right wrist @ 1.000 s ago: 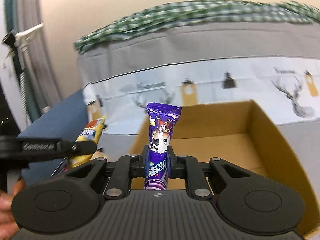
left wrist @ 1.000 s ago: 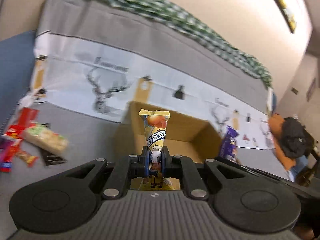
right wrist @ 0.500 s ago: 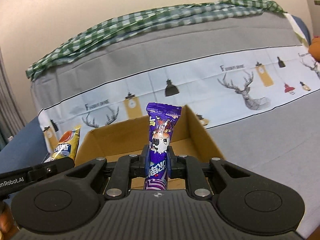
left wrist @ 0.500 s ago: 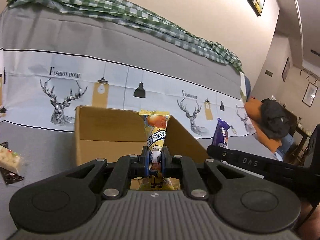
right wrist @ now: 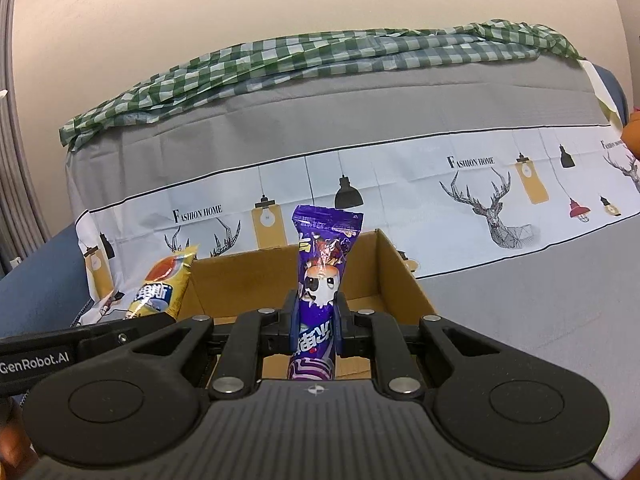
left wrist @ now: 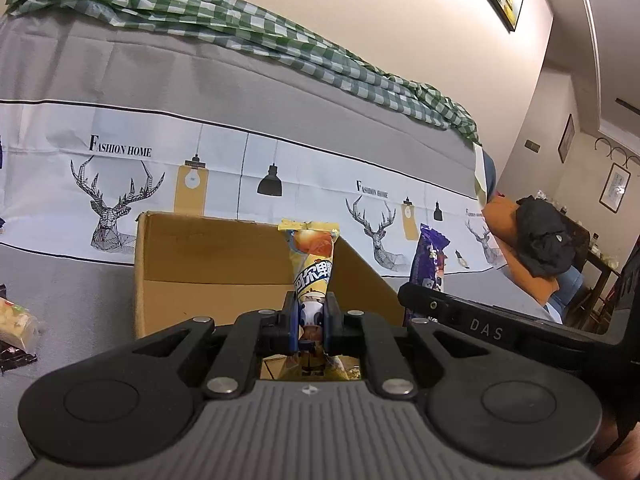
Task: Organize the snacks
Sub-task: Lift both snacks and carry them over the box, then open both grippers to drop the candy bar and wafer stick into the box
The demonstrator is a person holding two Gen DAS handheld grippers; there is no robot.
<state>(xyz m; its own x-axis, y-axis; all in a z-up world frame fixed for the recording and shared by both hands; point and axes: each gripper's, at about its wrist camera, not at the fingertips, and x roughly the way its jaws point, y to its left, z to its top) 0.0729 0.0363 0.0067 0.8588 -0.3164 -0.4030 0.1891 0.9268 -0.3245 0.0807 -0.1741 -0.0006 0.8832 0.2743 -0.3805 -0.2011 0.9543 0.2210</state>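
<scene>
My left gripper (left wrist: 311,318) is shut on a yellow snack packet (left wrist: 314,264) that stands upright over the near edge of an open cardboard box (left wrist: 208,268). My right gripper (right wrist: 316,316) is shut on a purple snack packet (right wrist: 322,268), also upright, above the same cardboard box (right wrist: 400,272). Seen from the left wrist, the purple packet (left wrist: 428,264) and the right gripper's arm sit to the right. From the right wrist, the yellow packet (right wrist: 162,284) shows at the left. The box floor is mostly hidden.
The box rests on a sofa seat under a grey cover (left wrist: 68,292) printed with deer and lamps. A green checked cloth (left wrist: 240,16) lies along the backrest. Loose snack packets (left wrist: 16,328) lie on the seat at far left. Dark clothes (left wrist: 544,240) are heaped on an orange cushion at right.
Both views have swung from angled looks at the sofa to a squarer look at the box; the box now sits in front of both grippers. Both packets stay gripped.
</scene>
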